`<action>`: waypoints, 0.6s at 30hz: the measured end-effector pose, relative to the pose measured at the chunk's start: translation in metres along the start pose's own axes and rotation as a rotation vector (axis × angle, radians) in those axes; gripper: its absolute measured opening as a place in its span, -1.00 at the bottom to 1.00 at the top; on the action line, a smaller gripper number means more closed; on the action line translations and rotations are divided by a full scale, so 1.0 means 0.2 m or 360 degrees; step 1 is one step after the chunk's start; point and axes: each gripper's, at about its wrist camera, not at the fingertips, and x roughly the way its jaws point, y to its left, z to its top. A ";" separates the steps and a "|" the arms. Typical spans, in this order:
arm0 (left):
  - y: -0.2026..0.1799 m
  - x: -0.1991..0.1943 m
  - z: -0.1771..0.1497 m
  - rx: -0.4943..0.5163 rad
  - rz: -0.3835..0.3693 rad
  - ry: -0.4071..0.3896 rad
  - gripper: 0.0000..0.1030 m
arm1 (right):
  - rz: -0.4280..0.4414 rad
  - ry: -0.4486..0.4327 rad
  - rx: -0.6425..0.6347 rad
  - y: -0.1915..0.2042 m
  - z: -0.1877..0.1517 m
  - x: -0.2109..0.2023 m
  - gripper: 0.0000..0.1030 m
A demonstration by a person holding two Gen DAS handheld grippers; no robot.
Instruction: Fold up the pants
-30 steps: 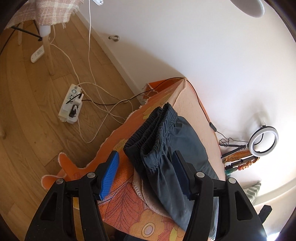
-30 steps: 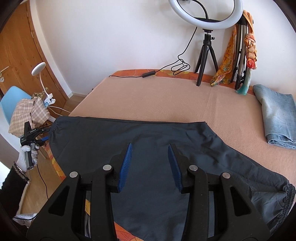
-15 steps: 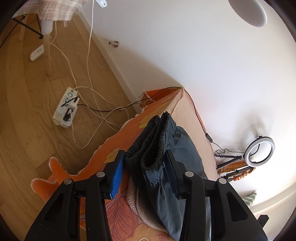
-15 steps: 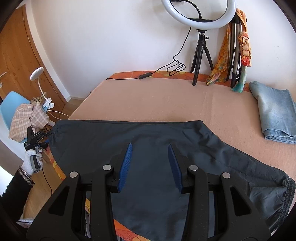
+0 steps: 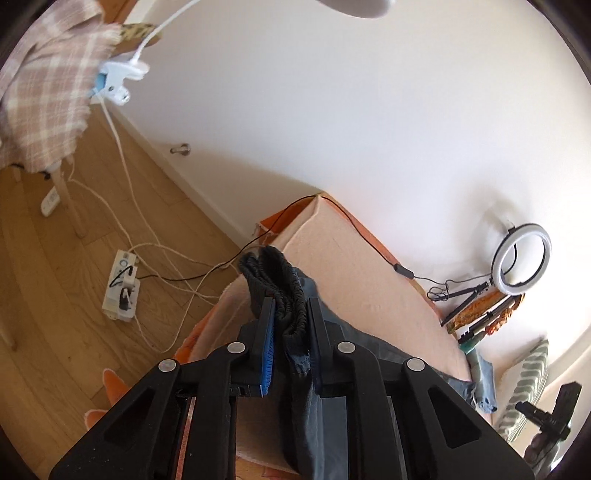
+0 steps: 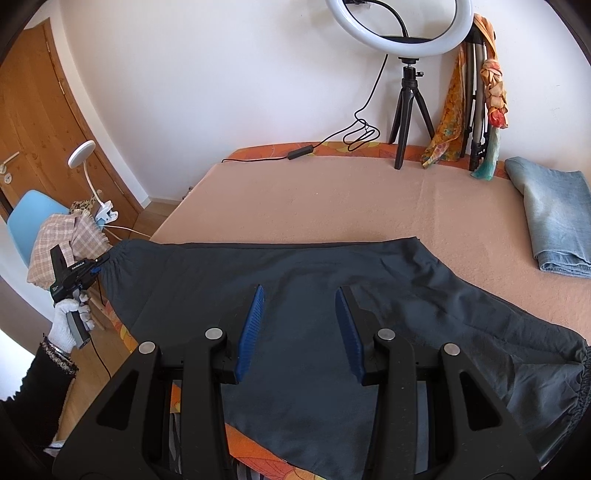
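Dark grey pants [image 6: 295,280] lie spread across the peach blanket [image 6: 332,195] on the bed, legs running toward the right edge and the gathered waistband at the left edge. The left gripper [image 5: 289,314] is clamped on that bunched elastic waistband [image 5: 280,280], its fingers pressed against the fabric from both sides, at the bed's left edge above the wooden floor [image 5: 55,295]. In the right wrist view the same gripper [image 6: 96,265] shows at the far left, held by a white-gloved hand [image 6: 72,321]. The right gripper [image 6: 299,306] hovers over the middle of the pants with its jaws spread wide, nothing between them. Folded jeans [image 6: 554,214] lie well apart at the far right, near a ring light [image 6: 402,22].
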 end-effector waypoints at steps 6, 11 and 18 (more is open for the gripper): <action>-0.35 0.05 -0.14 0.0365 -0.0094 0.0050 -0.73 | 0.0170 0.0086 0.0011 0.12 0.03 0.11 -0.17; -0.53 0.16 -0.33 0.0519 -0.0172 0.0186 -0.73 | 0.0364 0.0231 0.0023 0.28 0.04 0.32 -0.16; -0.75 0.19 -0.59 0.0745 -0.0288 0.0306 -0.73 | 0.0614 0.0478 0.0169 0.48 0.05 0.71 0.00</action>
